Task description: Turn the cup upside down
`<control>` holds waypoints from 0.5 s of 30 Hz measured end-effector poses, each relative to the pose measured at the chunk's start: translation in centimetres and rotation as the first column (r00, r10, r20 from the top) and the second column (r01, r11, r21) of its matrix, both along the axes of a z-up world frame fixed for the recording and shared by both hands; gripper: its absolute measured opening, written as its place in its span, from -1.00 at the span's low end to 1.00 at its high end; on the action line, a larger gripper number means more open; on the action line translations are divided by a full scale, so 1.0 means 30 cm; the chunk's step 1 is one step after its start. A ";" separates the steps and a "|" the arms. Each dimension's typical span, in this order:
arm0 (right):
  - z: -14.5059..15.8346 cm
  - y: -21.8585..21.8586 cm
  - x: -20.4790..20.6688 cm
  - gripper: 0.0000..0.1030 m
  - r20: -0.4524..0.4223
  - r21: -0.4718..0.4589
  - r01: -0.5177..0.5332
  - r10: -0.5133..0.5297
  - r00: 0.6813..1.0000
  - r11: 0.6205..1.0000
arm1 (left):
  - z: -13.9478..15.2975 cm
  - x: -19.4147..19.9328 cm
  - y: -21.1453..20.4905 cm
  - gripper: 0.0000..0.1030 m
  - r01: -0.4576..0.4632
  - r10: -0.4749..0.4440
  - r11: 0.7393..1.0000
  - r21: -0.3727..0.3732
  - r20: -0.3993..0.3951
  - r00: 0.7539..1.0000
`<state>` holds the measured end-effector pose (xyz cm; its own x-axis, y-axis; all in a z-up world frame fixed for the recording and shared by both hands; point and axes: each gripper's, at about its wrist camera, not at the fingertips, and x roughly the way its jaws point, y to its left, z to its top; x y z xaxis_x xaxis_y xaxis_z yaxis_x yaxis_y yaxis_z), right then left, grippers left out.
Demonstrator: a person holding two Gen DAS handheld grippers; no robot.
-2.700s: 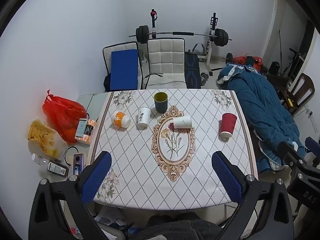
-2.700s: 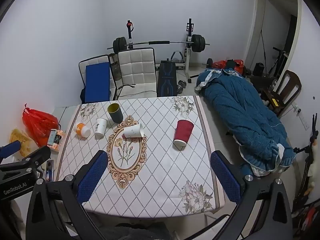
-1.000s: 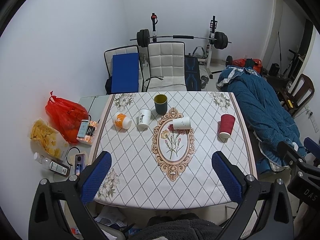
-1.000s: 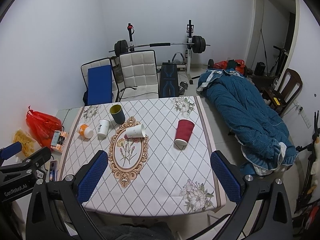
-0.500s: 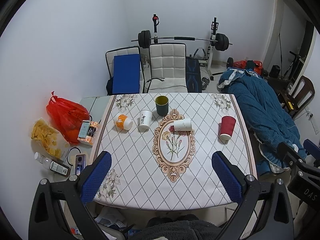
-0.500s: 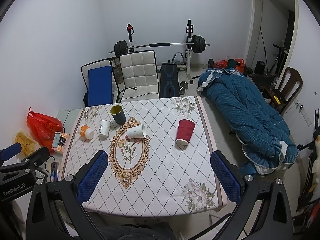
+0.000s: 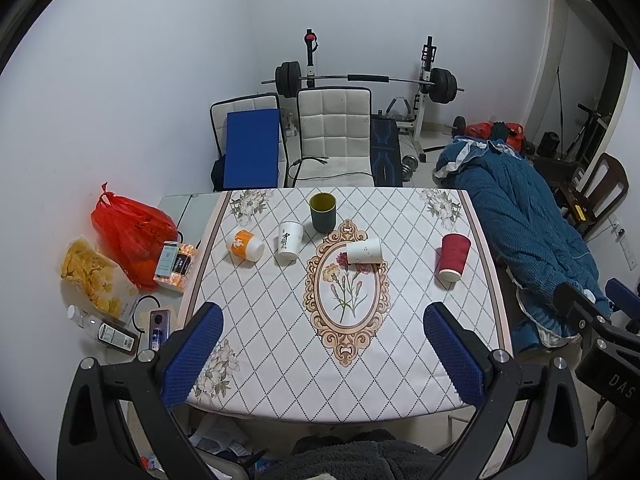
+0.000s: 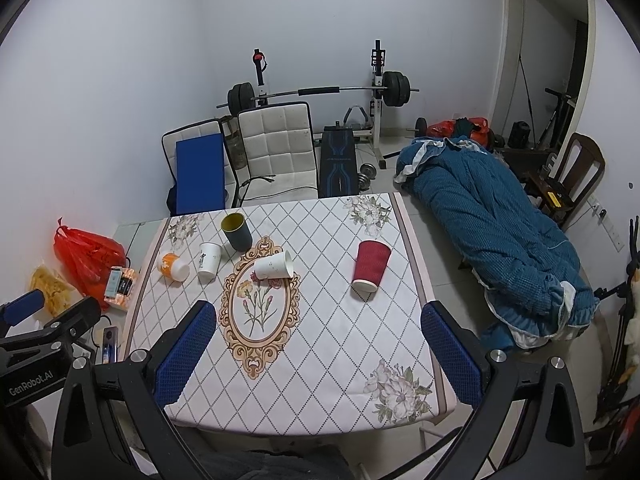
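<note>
White cup's (image 7: 289,240) print — too small to read

Left gripper (image 7: 324,354) — black angular frame, two fingers faced with blue mesh-textured pads (image 7: 191,356), silver screw heads at the finger joints. Right gripper (image 8: 320,352) of the same build: black struts, blue pads (image 8: 450,350), silver screws. White lettering on the black housings — "GenRobot.AI" on the left one, "DAS" on the right. Dark fuzzy fabric at bottom edge.
</note>
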<state>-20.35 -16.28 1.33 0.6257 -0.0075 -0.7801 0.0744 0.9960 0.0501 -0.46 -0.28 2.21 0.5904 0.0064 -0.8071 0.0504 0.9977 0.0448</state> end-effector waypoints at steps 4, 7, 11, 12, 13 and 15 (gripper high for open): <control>0.002 0.005 0.002 1.00 0.000 -0.001 0.000 0.000 1.000 1.000 | 0.005 0.007 -0.002 1.00 0.001 -0.001 1.000 -0.002 0.001 1.000; 0.003 0.004 0.003 1.00 0.001 0.000 0.002 -0.002 1.000 1.000 | 0.002 0.002 0.001 1.00 -0.001 0.001 1.000 -0.003 -0.001 1.000; 0.002 0.007 0.006 1.00 0.001 0.000 0.002 -0.002 1.000 1.000 | 0.003 0.011 -0.010 1.00 -0.001 0.001 1.000 -0.002 -0.003 1.000; 0.002 0.004 0.003 1.00 0.001 0.000 0.002 -0.002 1.000 1.000 | 0.002 0.011 -0.010 1.00 -0.001 0.001 1.000 -0.002 -0.005 1.000; 0.002 0.002 0.000 1.00 0.001 0.000 0.003 -0.003 1.000 1.000 | -0.006 0.013 -0.013 1.00 -0.003 0.003 1.000 -0.004 -0.007 1.000; -0.002 0.003 0.004 1.00 -0.006 0.006 0.006 -0.006 1.000 1.000 | -0.027 0.026 -0.016 1.00 -0.011 0.011 1.000 -0.002 -0.011 1.000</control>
<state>-20.23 -16.21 1.28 0.6207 -0.0065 -0.7840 0.0804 0.9952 0.0554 0.33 -0.77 1.40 0.5810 0.0105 -0.8138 0.0403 0.9983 0.0417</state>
